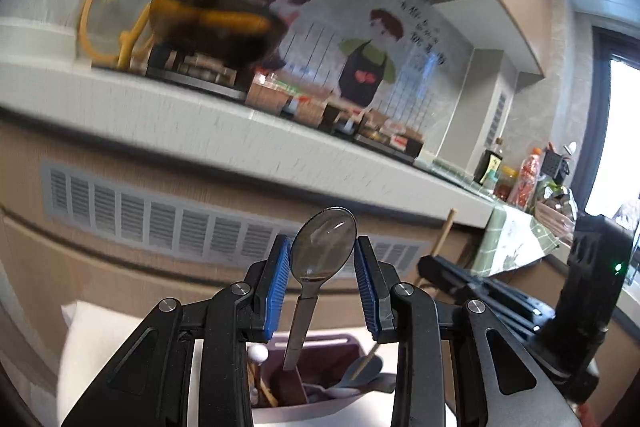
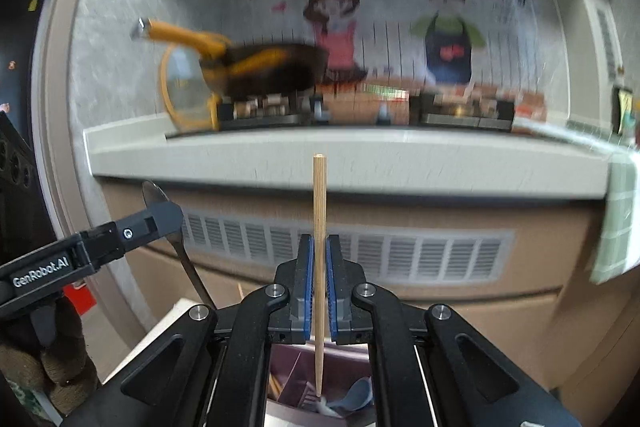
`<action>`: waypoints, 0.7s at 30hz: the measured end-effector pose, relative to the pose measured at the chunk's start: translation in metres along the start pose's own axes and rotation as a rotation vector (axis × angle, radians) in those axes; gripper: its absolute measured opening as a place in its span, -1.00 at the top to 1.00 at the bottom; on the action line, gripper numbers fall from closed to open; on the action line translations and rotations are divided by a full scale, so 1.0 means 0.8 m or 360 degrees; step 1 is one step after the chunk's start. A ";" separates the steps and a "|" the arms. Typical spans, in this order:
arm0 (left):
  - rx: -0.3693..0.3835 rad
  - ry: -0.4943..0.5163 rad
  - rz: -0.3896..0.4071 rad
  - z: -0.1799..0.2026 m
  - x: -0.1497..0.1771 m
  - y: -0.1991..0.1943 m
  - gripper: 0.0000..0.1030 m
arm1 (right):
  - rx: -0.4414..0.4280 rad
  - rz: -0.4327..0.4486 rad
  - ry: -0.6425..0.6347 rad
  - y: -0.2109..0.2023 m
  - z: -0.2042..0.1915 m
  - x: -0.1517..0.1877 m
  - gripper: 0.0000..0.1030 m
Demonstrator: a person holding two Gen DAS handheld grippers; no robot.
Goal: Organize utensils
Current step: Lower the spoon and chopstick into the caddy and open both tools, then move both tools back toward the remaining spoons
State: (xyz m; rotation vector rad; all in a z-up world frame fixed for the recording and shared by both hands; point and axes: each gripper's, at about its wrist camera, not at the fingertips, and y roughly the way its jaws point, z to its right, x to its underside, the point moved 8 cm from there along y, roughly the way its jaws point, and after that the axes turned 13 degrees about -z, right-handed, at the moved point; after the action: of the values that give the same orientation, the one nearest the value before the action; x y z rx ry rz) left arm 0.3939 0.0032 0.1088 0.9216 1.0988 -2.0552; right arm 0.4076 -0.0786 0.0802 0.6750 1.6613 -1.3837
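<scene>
The left tongs [image 1: 323,281] stand wide apart around a metal spoon [image 1: 323,247], whose bowl points up between the 2 blue pads [image 1: 277,285]. Neither pad seems to press the bowl; there is a thin gap on each side, though the left one looks very close. The spoon's flat handle runs down into a mauve utensil holder [image 1: 320,341] below the tongs, into a middle compartment as far as the view shows.

The right tongs [image 2: 319,289] are nearly closed on a single wooden chopstick [image 2: 319,227], held upright — its blunt end is well above the pads and its thin tip reaches down over the same holder [image 2: 304,383]. Whether the tip touches the bottom cannot be told.

Inside the holder lie other pieces: a blue-grey plastic spoon [image 1: 360,373], brown sticks at the left side [image 1: 262,387], and something with a white round knob [image 1: 257,353]. The holder sits on a white surface [image 1: 100,331].

From the right wrist, the left tongs [image 2: 158,219] show from the side with the spoon [image 2: 154,197] between them, well to the left of the chopstick.

Behind everything — a pale tabletop [image 2: 360,159] carrying a gas stove [image 2: 272,115], a dark pan with a yellow handle [image 2: 260,67] and a glass lid with a yellow rim [image 2: 176,87]. A cartoon mural of 2 figures [image 2: 448,31] covers the wall. A vent grille [image 2: 400,259] sits in the cabinet front below.
</scene>
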 end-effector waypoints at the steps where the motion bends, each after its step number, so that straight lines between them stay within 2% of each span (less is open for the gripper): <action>1: 0.0007 -0.0020 -0.0020 -0.005 0.005 0.008 0.35 | -0.0008 -0.0033 0.0008 0.013 0.000 0.008 0.88; 8: -0.0007 -0.0071 -0.0229 -0.032 0.051 0.070 0.35 | 0.0011 -0.0132 -0.0026 0.064 -0.002 0.045 0.88; 12: 0.0008 -0.0132 -0.0420 -0.046 0.083 0.104 0.33 | -0.0060 -0.0298 0.0017 0.094 0.001 0.078 0.86; 13: 0.0002 -0.0144 -0.0441 -0.049 0.088 0.107 0.32 | -0.0072 -0.0344 0.0020 0.101 0.001 0.085 0.75; 14: -0.0011 -0.0154 -0.0453 -0.051 0.093 0.108 0.30 | -0.0071 -0.0405 0.0023 0.108 0.003 0.095 0.54; 15: -0.0026 -0.0164 -0.0453 -0.054 0.096 0.104 0.28 | -0.0077 -0.0433 0.0024 0.111 0.005 0.104 0.47; 18: -0.0042 -0.0179 -0.0386 -0.056 0.095 0.076 0.21 | -0.0099 -0.0389 0.0025 0.090 0.008 0.113 0.46; 21: -0.0137 -0.0147 -0.0295 -0.061 0.097 0.031 0.18 | -0.0100 -0.0301 0.0000 0.050 0.012 0.118 0.42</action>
State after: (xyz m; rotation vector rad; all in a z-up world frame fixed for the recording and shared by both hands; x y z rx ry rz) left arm 0.3835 0.0187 0.0155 0.6981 1.2523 -2.1566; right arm 0.3966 -0.0885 -0.0216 0.4923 1.7982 -1.4556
